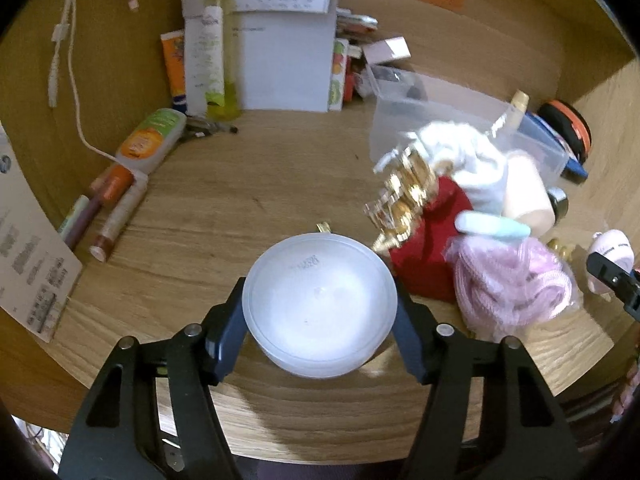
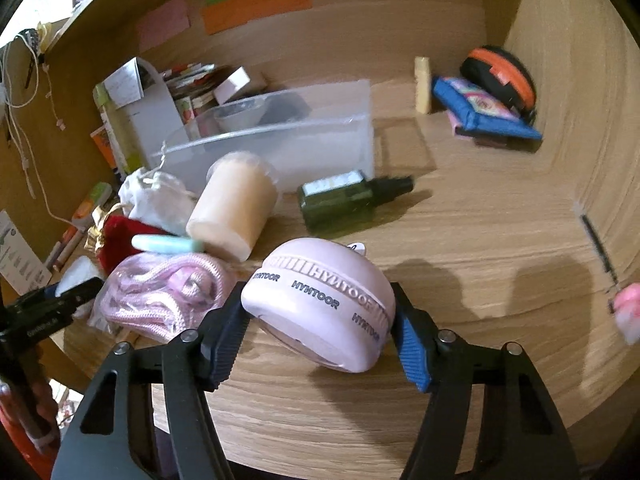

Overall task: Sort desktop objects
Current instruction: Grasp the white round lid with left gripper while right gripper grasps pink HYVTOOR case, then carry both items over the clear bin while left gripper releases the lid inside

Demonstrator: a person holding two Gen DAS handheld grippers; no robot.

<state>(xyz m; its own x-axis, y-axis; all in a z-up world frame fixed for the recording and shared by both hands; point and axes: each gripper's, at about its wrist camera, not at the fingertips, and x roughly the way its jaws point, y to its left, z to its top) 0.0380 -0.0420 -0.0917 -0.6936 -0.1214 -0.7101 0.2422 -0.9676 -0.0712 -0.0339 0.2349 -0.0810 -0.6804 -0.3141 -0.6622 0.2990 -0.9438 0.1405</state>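
My left gripper [image 1: 320,304] is shut on a white translucent round tub [image 1: 320,300], with a dark pad pressing on each side of it just above the wooden desk [image 1: 248,184]. My right gripper [image 2: 320,316] is shut on a pale pink round case [image 2: 320,304] printed HYNTOOR, which sits tilted between the pads. In the right wrist view the left gripper's [image 2: 60,304] black fingers show at the left edge. The right gripper's tip [image 1: 616,280] shows at the right edge of the left wrist view.
Between the grippers lie a bagged pink cord [image 2: 160,296], a red pouch [image 2: 120,236], a mint tube [image 2: 168,244], a cream jar [image 2: 232,208] and a green bottle [image 2: 344,196]. A clear bin [image 2: 280,140] stands behind. Tubes [image 1: 152,140] line the left wall; a blue pouch [image 2: 480,108] fills the far right corner.
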